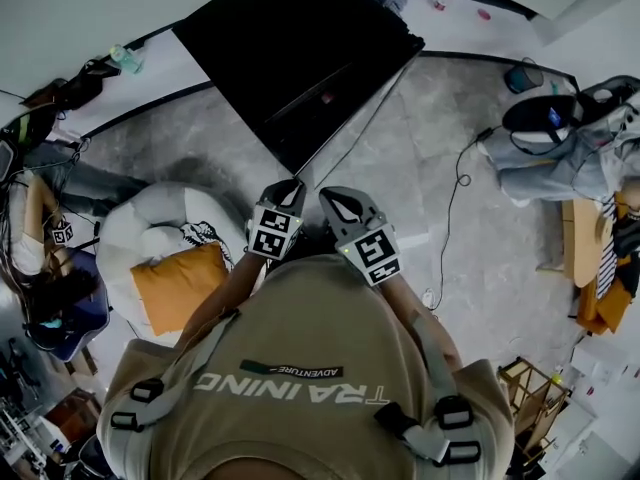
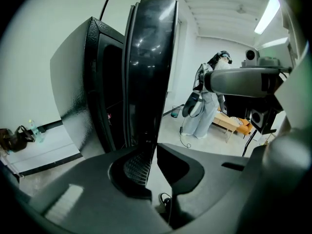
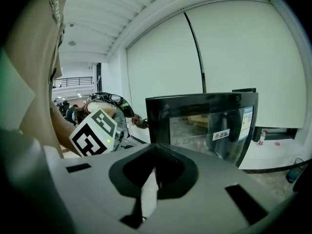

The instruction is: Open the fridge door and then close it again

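Cool, even indoor light. Bright ceiling strip [image 2: 269, 12] far right; glare streaks on fridge door [image 2: 146, 43]. Gripper views fisheye-warped, corners black.

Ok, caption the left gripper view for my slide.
Left gripper lined up on the edge of the black fridge's ajar door, with a person standing in the background.

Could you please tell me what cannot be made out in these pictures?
1. Whether the left gripper actually grips the fridge door: in the left gripper view, the dark jaw tips merge with the dark door edge.
2. The fridge's inside: in the left gripper view, it is too dark.
3. The print on the label: in the right gripper view, it is too small.
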Demonstrator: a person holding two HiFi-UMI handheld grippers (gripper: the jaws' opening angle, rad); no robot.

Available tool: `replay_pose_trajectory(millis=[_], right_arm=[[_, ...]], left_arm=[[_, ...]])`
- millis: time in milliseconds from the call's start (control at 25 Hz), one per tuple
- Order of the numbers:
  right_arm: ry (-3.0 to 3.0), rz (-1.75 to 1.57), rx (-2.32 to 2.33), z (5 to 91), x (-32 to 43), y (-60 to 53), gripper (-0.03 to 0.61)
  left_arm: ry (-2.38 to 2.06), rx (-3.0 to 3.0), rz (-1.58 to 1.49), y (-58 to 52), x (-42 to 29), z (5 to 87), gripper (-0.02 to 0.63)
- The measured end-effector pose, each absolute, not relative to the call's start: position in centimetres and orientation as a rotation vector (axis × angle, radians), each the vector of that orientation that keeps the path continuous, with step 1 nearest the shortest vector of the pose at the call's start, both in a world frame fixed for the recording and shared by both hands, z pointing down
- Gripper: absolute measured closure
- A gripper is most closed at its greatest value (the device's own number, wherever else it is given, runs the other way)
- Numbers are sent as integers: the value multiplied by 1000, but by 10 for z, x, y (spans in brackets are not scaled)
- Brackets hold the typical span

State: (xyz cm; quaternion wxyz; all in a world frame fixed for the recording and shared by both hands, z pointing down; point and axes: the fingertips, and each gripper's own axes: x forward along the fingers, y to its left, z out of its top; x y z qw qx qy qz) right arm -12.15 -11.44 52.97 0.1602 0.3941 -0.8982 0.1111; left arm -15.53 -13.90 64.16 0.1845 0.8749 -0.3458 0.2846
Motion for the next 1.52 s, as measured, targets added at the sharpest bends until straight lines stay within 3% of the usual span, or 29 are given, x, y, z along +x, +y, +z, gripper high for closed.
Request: replay_pose_trajectory(millis=[520,1520], right_arm=[[-2515,360,1187,547,-82,-90,583],[-2739,291,865,547,35,-65,583]], left_arm=[[-967,2444,769,-98,-105,640,586],[-1274,2149,712,-53,-24,642,587]])
